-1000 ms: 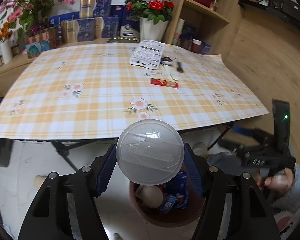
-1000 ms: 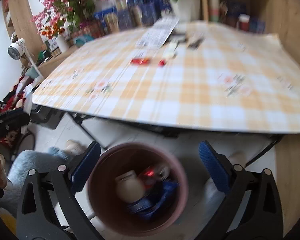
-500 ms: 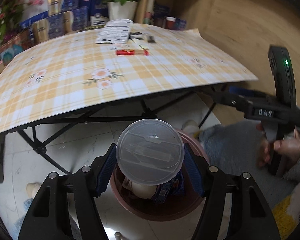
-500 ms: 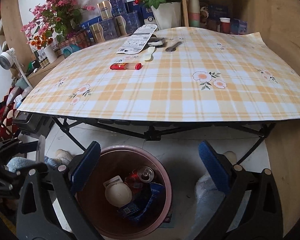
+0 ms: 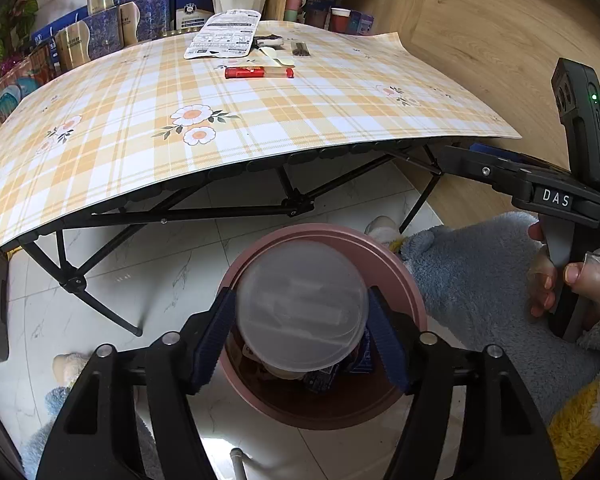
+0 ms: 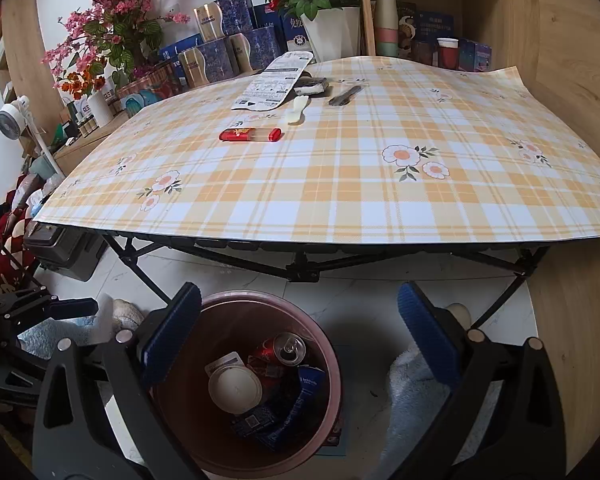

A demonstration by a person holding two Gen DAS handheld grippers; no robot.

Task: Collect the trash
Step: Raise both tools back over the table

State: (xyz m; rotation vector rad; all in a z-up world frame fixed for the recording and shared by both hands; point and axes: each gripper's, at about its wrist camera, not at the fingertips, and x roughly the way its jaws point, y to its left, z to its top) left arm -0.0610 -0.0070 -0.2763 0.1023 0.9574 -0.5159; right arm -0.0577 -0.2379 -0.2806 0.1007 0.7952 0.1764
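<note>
1. The folding table (image 6: 340,184), under a plaid cloth, fills the upper view; a red lighter (image 6: 250,135) lies on it toward 11 o'clock.
2. The pink bin (image 6: 332,360) stands on the floor at 6 o'clock (a can and wrappers inside).
3. The right gripper (image 6: 298,344) hangs over the bin, jaws spread wide with nothing between them.
4. The left gripper (image 5: 302,334) has just been opening; a clear plastic lid (image 5: 300,304) sits between its pads, above the bin, and looks blurred with thin gaps at both sides.
</note>
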